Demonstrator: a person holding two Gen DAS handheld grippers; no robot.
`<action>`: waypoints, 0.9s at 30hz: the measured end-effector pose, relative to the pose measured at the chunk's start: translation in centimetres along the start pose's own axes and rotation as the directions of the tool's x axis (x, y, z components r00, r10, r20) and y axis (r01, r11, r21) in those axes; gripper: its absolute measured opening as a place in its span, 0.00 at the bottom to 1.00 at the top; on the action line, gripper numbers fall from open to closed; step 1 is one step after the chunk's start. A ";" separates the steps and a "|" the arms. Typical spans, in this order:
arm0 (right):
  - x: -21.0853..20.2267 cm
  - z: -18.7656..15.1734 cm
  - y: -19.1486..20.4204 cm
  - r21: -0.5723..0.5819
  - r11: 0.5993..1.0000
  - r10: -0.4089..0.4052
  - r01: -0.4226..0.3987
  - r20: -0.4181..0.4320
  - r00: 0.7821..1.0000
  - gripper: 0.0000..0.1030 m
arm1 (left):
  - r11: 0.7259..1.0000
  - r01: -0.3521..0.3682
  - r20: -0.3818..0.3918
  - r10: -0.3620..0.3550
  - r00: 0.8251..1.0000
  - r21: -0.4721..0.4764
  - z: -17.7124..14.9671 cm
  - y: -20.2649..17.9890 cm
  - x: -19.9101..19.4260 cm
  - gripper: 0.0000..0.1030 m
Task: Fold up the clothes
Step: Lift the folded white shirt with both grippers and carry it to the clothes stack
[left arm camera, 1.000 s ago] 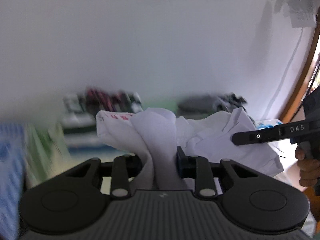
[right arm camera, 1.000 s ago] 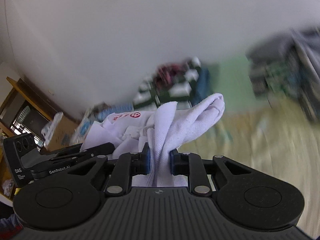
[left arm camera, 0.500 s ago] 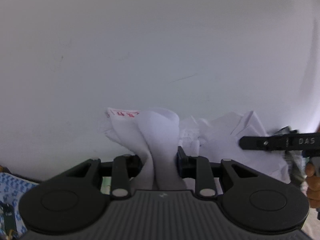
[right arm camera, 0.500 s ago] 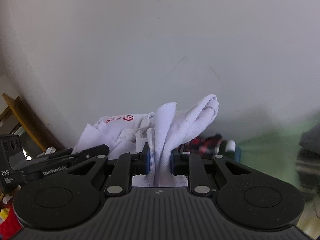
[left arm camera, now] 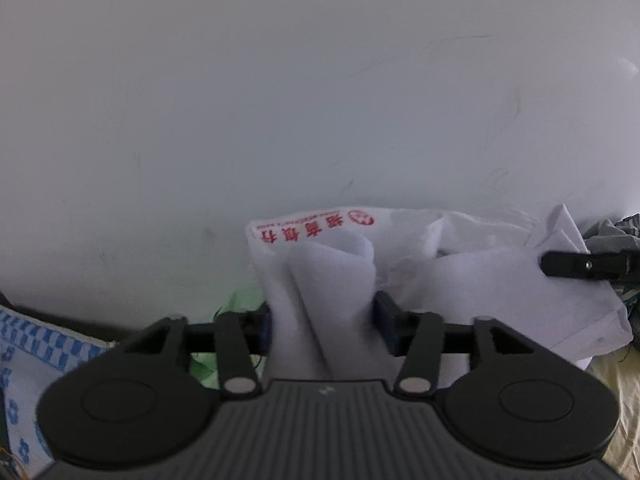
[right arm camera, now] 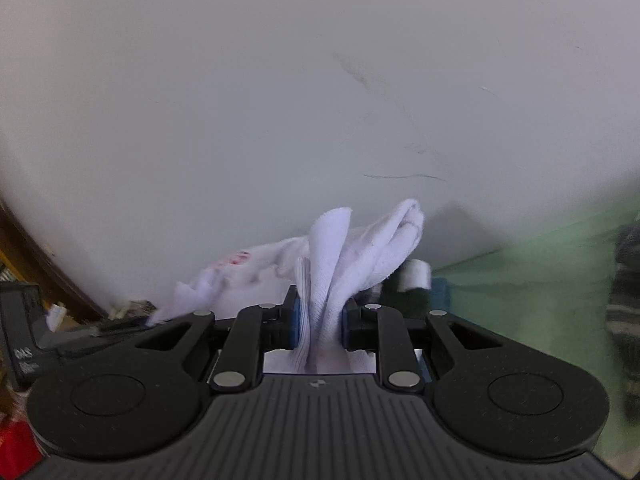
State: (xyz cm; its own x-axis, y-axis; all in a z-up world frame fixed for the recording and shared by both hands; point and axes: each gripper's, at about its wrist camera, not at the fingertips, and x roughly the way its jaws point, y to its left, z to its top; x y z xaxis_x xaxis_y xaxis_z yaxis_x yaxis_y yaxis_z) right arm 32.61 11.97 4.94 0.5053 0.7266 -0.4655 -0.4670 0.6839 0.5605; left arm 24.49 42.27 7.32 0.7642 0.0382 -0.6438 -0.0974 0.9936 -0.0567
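Two grippers share one white garment (left arm camera: 460,276), lifted before a pale wall (left arm camera: 280,100). Left gripper (left arm camera: 322,316): jaws opening, cloth bunched between the pads. Right gripper (right arm camera: 320,320): jaws clamped tight on a fold. Red print on far left edge.

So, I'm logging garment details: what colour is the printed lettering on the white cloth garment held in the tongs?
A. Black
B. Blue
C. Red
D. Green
C: the left wrist view shows red characters and a round red logo along the top edge of the white cloth garment.
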 end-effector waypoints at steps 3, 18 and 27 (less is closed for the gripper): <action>1.6 -0.6 -0.9 0.000 0.999 -0.035 0.035 -0.048 0.998 0.22 | 1.000 0.016 -0.003 -0.016 1.000 0.001 -1.0 1.0 0.3 0.71; -2.4 1.7 1.6 -0.172 0.971 -0.131 0.169 0.215 0.968 0.37 | 0.997 -0.078 0.186 0.080 0.979 -0.019 0.1 2.0 -5.8 0.72; 3.7 -1.5 2.5 -0.191 0.961 -0.176 0.201 0.143 0.974 0.27 | 0.970 -0.238 0.045 0.240 0.970 -0.052 -2.5 1.2 2.9 0.77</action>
State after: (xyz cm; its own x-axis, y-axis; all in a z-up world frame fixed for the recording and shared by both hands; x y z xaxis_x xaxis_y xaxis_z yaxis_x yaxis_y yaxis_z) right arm 32.27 16.47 3.59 0.6779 0.5782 -0.4541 -0.4856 0.8159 0.3140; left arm 25.00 43.31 3.47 0.7467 0.2802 -0.6033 -0.3091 0.9492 0.0583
